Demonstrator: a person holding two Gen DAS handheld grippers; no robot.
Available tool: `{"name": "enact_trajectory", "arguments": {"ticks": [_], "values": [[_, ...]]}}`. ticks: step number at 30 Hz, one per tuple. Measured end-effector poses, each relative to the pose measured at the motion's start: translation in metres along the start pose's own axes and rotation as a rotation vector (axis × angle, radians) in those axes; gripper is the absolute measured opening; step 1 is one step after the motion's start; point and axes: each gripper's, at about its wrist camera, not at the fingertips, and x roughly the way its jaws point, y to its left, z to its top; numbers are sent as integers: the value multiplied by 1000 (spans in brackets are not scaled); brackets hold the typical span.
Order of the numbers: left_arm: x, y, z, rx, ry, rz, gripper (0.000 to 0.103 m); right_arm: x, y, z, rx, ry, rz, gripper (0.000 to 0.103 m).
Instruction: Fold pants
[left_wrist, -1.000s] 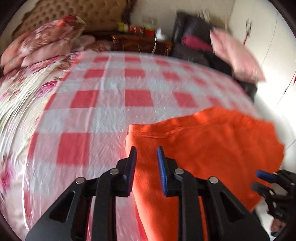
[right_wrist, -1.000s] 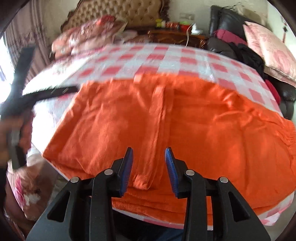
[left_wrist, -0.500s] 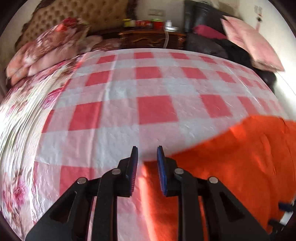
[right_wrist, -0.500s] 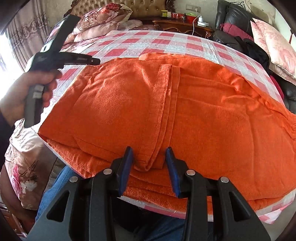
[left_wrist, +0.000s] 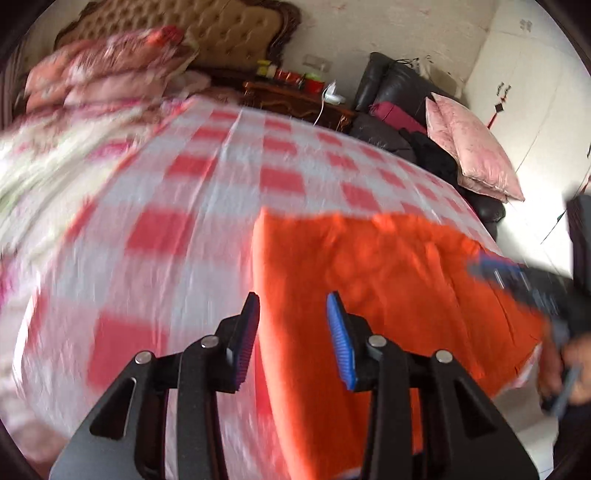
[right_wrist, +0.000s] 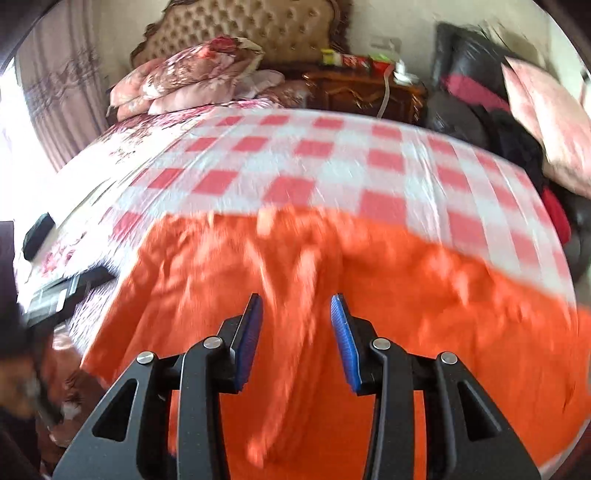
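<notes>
Orange pants (right_wrist: 369, 295) lie spread on checkered bed cover (right_wrist: 332, 162), near front edge of bed. Left gripper (left_wrist: 292, 325) above left edge of pants, fingers apart, holding nothing. Right gripper (right_wrist: 296, 326) above middle fold, fingers apart. Both views blurred.

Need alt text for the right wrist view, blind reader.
Open right gripper above orange pants spread at the near edge of a bed with a red-and-white checked cover. Motion-blurred; pillows and a tufted headboard lie behind.
</notes>
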Motion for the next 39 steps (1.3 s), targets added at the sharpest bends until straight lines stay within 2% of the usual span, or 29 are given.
{"name": "enact_trajectory", "arguments": {"ticks": [4,8,9,11,15,20,25,28,31,34,35,37,39], "values": [[-8,9,-31,-59,40,-11,38,37,20,24,-88,41,-16,39],[-21,14,-50,-103,45,-60,38,67,24,22,-133,107,-96,39],[-23,16,-54,-121,49,-83,39,69,23,19,-136,97,-97,39],[-27,25,-61,-199,51,-160,41,70,28,15,-177,79,-126,39],[-26,55,-73,-430,64,-361,42,70,30,13,-185,70,-143,39],[-21,67,-86,-573,79,-494,42,70,27,14,-186,70,-138,40],[-21,65,-87,-581,81,-492,37,67,24,18,-166,96,-138,40],[-21,66,-90,-595,83,-505,37,46,21,14,-119,68,-111,40],[-20,68,-91,-607,82,-514,37,38,23,5,-136,68,-105,40],[-21,70,-91,-602,90,-507,35,52,23,-8,-174,120,-156,40],[-22,70,-92,-606,91,-506,35,50,22,-10,-169,100,-152,46],[-22,70,-92,-610,93,-507,34,50,20,-12,-166,91,-167,51],[-21,70,-92,-607,95,-493,27,50,19,-13,-164,90,-168,51]]}}
